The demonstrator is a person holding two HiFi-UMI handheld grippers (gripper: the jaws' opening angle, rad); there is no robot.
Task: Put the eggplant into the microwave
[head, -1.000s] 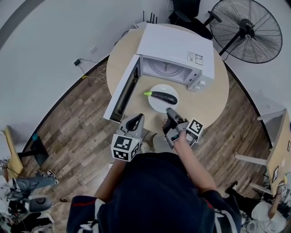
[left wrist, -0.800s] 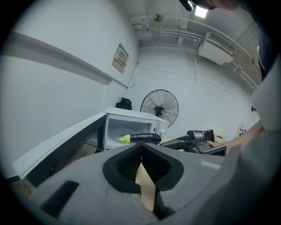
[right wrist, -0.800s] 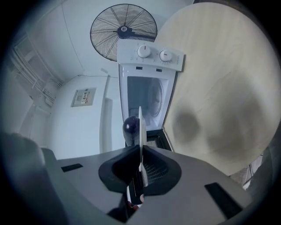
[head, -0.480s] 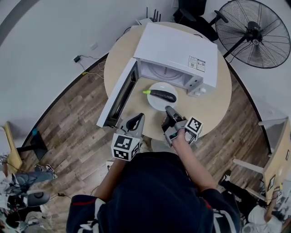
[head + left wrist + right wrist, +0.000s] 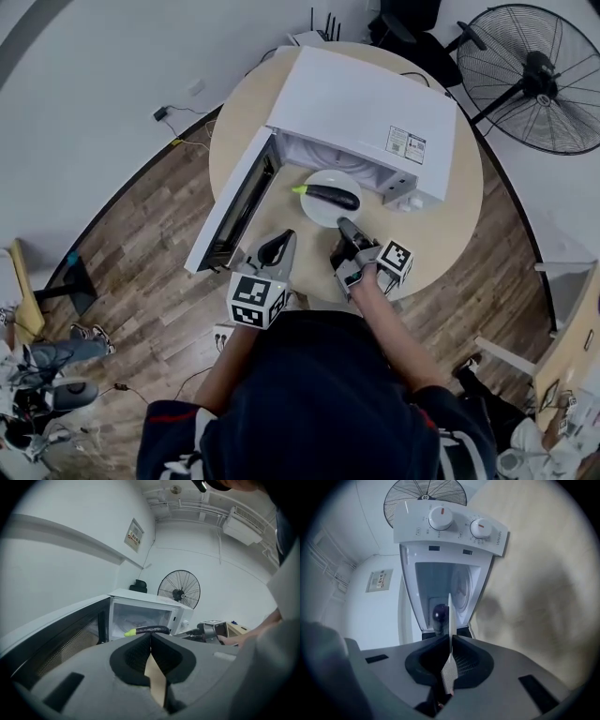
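Eggplant (image 5: 328,197) lies on white plate (image 5: 323,217) just before open microwave (image 5: 366,103). We grip the plate rim with right hand-held gripper (image 5: 344,226). Left hand-held gripper (image 5: 278,244) is clenched on nothing beside microwave door (image 5: 234,211).

The white box-shaped microwave (image 5: 366,103) is set on the round light-wood table (image 5: 441,234), its door (image 5: 234,202) swung out leftwards. The round white plate (image 5: 323,215) is placed just before the open cavity, the dark purple eggplant (image 5: 328,195) laid on it. The plate's near rim is clamped by the right gripper (image 5: 344,225); the left gripper (image 5: 278,242) is held just left of it.
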